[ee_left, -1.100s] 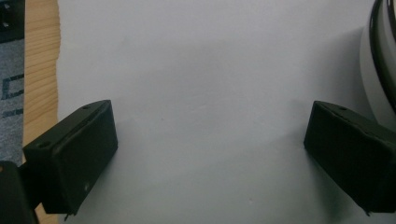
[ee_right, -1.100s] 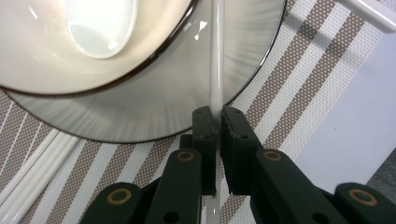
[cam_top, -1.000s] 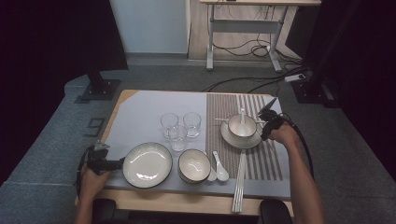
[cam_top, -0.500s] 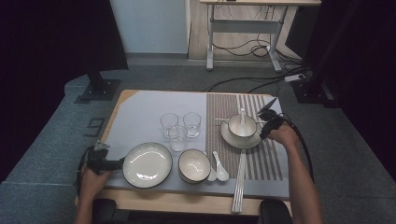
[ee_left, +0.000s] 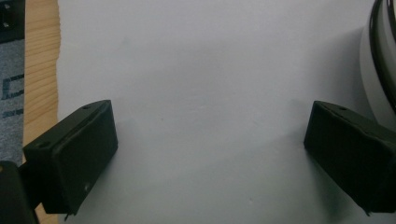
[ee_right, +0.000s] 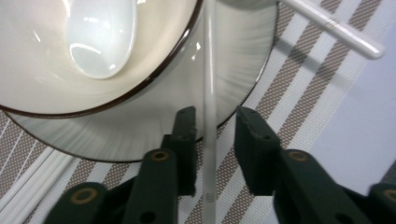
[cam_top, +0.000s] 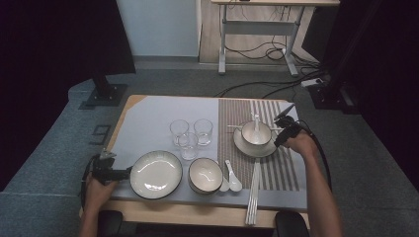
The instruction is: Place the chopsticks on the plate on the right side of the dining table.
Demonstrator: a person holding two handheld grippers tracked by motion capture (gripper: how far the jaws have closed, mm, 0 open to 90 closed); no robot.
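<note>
- Right hand-held gripper (ee_right: 212,140): jaws just opening, chopstick (ee_right: 208,93) loose between them, leaning on bowl (ee_right: 93,56) rim, right of centre in high view.
- Left hand-held gripper (ee_left: 205,154): open, lower left beside plate (cam_top: 156,174).

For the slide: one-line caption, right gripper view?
Right gripper jaws, just opening, straddle a white chopstick beside bowl on plate.
</note>
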